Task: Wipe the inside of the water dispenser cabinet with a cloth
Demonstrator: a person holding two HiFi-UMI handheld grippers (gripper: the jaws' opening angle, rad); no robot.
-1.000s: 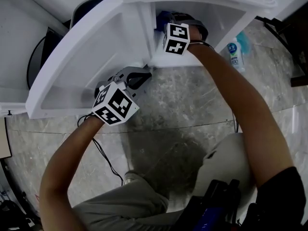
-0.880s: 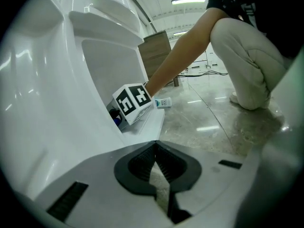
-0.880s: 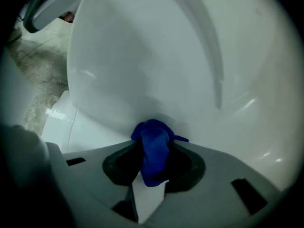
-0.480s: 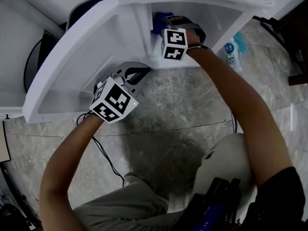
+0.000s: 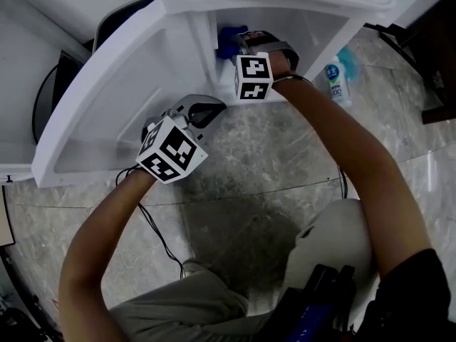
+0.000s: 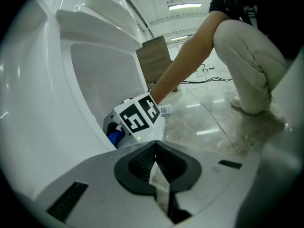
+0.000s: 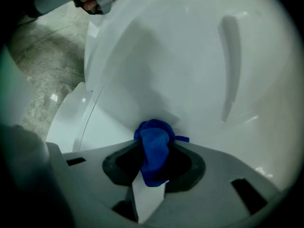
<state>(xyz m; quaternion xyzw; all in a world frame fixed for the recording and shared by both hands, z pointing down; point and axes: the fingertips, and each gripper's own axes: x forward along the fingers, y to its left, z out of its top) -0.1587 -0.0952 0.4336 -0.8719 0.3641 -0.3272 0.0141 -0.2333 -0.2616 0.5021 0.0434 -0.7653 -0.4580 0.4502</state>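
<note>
The white dispenser cabinet (image 5: 313,20) stands open, its door (image 5: 114,98) swung out to the left. My right gripper (image 5: 234,45) reaches inside, shut on a bunched blue cloth (image 7: 154,146). The cloth (image 5: 225,40) presses against the white inner wall (image 7: 190,70) near the left side of the opening. My left gripper (image 5: 212,108) is at the cabinet's lower left corner, beside the door's inner face. In the left gripper view its jaws (image 6: 154,167) are shut with nothing between them.
A bottle (image 5: 332,80) with a blue label stands on the marble floor right of the cabinet. A black cable (image 5: 153,226) runs across the floor near my knees. A dark round object (image 5: 50,91) sits behind the door at the left.
The right gripper has rolled a little and carried the cloth slightly left along the inner wall. The left gripper has stayed by the door.
</note>
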